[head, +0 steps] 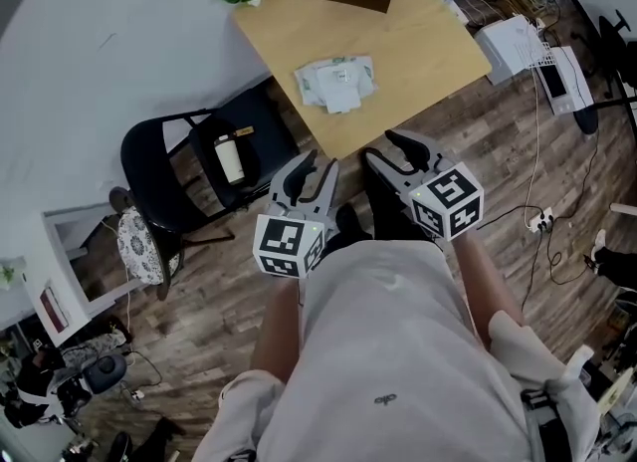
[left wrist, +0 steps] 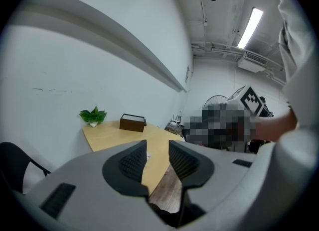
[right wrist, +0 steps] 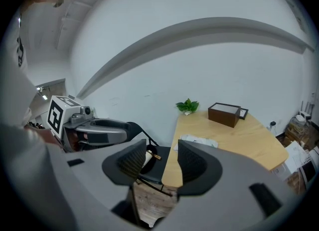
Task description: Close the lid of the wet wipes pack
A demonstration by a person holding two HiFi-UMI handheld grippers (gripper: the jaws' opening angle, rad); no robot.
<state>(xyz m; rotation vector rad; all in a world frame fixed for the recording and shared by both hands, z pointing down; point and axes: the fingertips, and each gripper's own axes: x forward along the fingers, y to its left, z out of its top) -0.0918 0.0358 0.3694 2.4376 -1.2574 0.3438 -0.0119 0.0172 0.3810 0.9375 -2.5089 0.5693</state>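
Head view: left tongs (head: 314, 173) and right tongs (head: 390, 153) hang parted and empty, well short of the wet wipes pack (head: 336, 83); closing apparently not begun.

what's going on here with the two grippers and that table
A person stands just short of the wooden table with a gripper in each hand. The left gripper and right gripper are both open and empty, held near the body. The wet wipes pack lies untouched on the table ahead; neither gripper has reached it yet.

Head view looks steeply down; both gripper views face the table (head: 418, 62).
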